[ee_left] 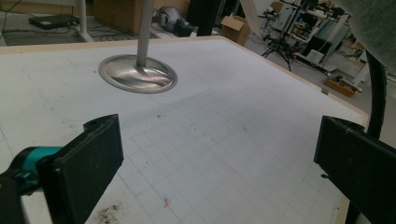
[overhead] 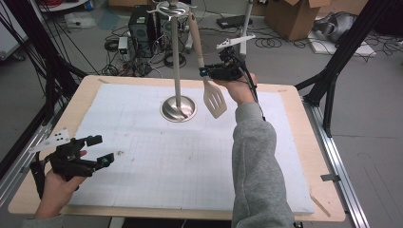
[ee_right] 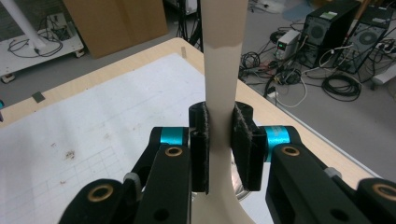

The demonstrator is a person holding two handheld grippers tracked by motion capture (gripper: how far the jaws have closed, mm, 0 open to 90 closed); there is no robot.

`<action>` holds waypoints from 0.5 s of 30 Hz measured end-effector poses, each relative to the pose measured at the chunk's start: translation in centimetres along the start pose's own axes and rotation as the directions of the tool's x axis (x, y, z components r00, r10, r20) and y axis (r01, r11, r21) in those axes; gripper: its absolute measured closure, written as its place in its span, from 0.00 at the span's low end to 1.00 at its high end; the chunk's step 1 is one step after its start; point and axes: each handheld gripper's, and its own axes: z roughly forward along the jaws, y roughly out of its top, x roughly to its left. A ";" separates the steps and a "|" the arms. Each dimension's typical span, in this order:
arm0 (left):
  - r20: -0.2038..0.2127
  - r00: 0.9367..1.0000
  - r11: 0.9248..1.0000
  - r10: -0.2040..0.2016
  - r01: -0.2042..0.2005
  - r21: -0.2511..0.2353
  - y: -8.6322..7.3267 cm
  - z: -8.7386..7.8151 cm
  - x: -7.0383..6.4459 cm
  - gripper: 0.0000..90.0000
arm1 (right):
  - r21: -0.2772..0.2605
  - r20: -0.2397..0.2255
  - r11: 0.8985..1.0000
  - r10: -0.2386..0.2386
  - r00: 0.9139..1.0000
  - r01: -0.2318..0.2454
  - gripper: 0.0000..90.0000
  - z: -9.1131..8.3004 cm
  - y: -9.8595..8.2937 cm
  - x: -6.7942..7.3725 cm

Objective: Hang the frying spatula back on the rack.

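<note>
Left gripper [overhead: 97,151] rests low near the table's [overhead: 294,97] front-left edge, jaws wide apart, empty. Right gripper [ee_right: 219,144] clamps spatula [overhead: 209,90] handle beside the stand [overhead: 177,108].

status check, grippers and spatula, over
Right gripper shut on spatula handle, spatula hanging at the stand. Left gripper open, low over the mat. Nothing in the way.

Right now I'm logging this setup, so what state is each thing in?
Beige slotted spatula: hanging by the stand's top, handle clamped.
Right gripper: shut on the spatula handle.
Left gripper: open, holding nothing, low over the mat.
Steel hanging stand: upright on white gridded mat.
</note>
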 end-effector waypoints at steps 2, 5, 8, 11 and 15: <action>-0.001 1.000 1.000 0.000 0.000 0.003 0.0 0.0 0.1 0.02 | 0.001 0.003 1.000 -0.001 1.000 0.001 0.86 -0.1 0.0 0.0; -0.004 1.000 1.000 0.002 -0.002 0.000 0.0 -0.1 0.0 0.02 | -0.005 0.018 1.000 -0.007 1.000 0.008 0.86 -0.2 -0.1 0.1; -0.006 1.000 1.000 0.004 -0.004 -0.001 0.0 -0.2 0.0 0.02 | -0.014 0.023 1.000 -0.004 1.000 0.004 0.82 -0.5 -0.4 0.1; -0.005 1.000 1.000 0.004 -0.004 0.001 0.0 -0.1 0.0 0.02 | -0.051 0.000 0.999 0.008 1.000 -0.008 0.66 -1.0 -0.3 0.1; -0.003 1.000 1.000 0.006 -0.006 0.001 0.0 0.0 0.0 0.02 | -0.063 0.012 0.998 -0.004 1.000 0.005 0.51 -1.7 -0.3 0.3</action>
